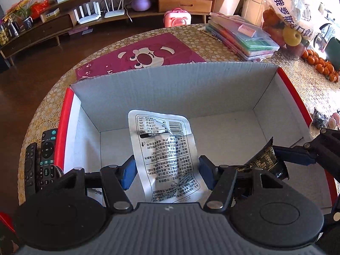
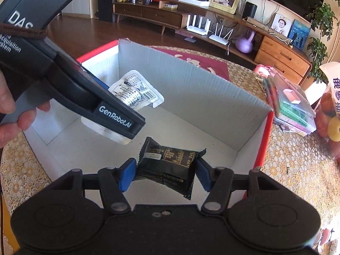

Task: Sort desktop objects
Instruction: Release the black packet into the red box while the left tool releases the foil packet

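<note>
I see a round table (image 1: pixel 223 42) with a gold lace cloth. On it sits a big box (image 1: pixel 170 85), white inside with red edges. Both of my tools hang over the box. Far on the table lies a dark red mat (image 1: pixel 144 55). To the far right is a stack of clear cases (image 1: pixel 244 38). Left of the box lie two black remotes (image 1: pixel 40 159), side by side.

My left gripper (image 1: pixel 166 173) is closed on a silver packet (image 1: pixel 163 155), which sticks up above the box floor. My right gripper (image 2: pixel 165 173) is closed on a black packet (image 2: pixel 167 161), held over the near right part of the box. The two packets are near each other but apart.
</note>
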